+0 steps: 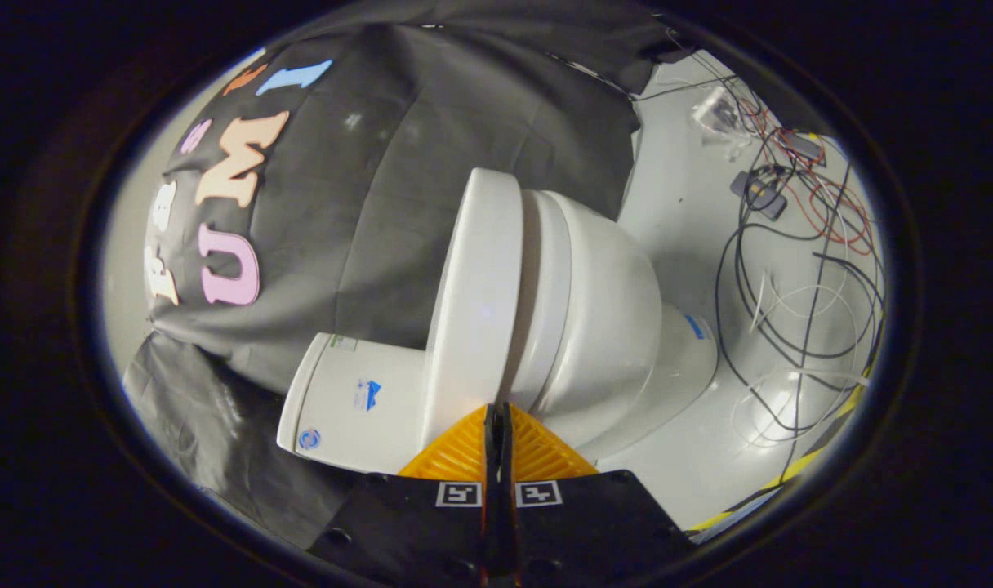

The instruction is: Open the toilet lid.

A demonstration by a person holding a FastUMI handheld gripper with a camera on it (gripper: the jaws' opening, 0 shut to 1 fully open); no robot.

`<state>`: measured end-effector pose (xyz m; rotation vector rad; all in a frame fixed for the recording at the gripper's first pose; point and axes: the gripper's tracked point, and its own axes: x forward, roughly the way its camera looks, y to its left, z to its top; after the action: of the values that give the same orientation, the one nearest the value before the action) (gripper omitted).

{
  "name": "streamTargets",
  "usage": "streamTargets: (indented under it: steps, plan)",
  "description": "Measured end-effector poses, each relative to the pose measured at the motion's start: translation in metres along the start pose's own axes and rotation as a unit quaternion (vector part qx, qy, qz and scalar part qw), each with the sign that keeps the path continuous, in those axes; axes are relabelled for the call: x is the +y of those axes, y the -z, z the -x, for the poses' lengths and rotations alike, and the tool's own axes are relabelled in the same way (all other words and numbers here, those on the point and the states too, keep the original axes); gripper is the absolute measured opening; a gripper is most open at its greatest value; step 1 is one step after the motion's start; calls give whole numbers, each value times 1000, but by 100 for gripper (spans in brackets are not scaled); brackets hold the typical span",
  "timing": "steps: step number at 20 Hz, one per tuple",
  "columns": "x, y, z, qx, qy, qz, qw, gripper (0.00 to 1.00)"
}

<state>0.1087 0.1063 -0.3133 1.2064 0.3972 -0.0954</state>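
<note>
Just ahead of the gripper (orange fingers pressed together, holding nothing) sits the toilet lid; cables beyond.

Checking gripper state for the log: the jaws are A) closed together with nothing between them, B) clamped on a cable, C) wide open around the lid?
A: the orange fingers meet along a thin seam, just short of the toilet lid; the gripper holds nothing.

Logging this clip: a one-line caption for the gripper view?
Shut gripper just before the closed toilet lid; tank beside, cables on floor.
</note>
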Motion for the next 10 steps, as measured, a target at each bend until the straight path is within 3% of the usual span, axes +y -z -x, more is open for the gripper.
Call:
streamTargets:
  steps: [10]
  plan:
    - [20,-5,5,-5,37,14,999,1]
